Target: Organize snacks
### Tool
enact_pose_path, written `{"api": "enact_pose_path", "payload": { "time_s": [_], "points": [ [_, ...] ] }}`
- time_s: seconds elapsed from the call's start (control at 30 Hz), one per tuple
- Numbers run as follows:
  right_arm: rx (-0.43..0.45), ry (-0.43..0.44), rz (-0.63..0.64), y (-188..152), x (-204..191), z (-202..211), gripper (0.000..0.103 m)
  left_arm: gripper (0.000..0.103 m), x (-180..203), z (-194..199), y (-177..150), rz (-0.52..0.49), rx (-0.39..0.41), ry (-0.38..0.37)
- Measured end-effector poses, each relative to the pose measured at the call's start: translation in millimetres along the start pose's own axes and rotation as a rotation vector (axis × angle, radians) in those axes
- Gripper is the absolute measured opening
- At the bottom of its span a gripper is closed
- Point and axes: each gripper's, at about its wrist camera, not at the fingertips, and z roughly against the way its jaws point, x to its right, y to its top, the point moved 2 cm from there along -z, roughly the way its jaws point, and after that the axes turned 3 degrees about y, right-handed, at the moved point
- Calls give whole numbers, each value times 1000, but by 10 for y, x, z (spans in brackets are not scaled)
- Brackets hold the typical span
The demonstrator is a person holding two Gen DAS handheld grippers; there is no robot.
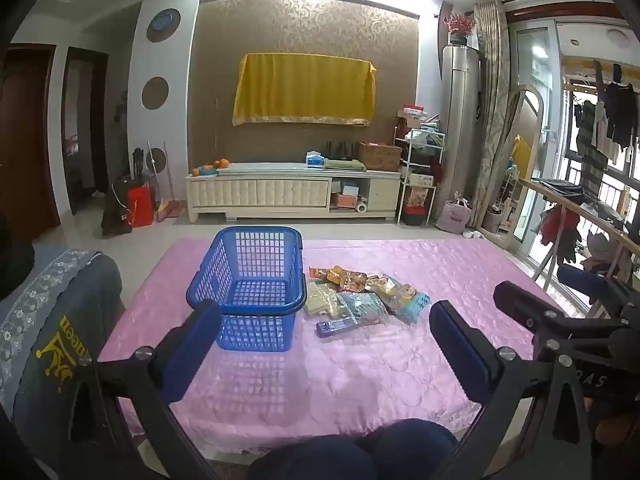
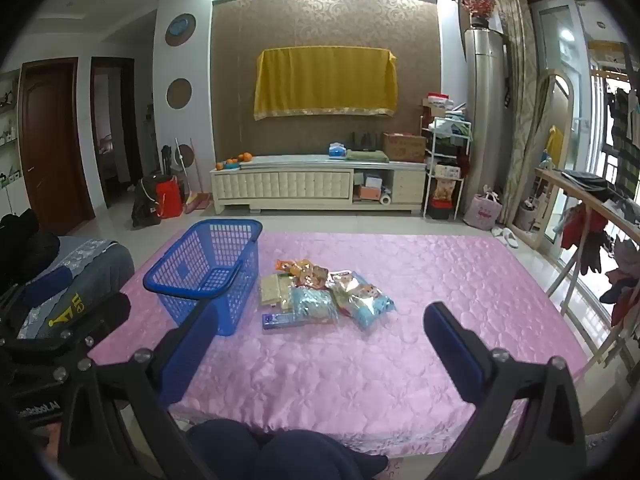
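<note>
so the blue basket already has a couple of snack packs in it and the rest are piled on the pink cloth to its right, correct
Not quite. The blue basket has nothing in it; the left wrist view shows its bare mesh floor. All the snack packs are piled on the pink cloth to its right, as you said.

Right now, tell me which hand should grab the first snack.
Right, probably. The right gripper is open and faces the snack pile almost head-on. The left gripper is open too, but the blue basket stands in front of its left finger, snacks off to its right.
</note>
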Motion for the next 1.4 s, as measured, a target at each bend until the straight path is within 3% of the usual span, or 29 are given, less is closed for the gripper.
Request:
{"api": "enact_pose_path", "payload": {
  "time_s": [0.23, 0.3, 1.4],
  "points": [
    [15, -6, -6, 12, 8, -1, 103, 103, 101, 142, -42, -23, 10, -11],
    [13, -5, -11, -44, 35, 37, 103, 103, -12, -57, -20, 20, -31, 4],
    [-26, -12, -10, -73, 11, -41, 103, 103, -23, -70, -45, 18, -45, 7]
  ]
}}
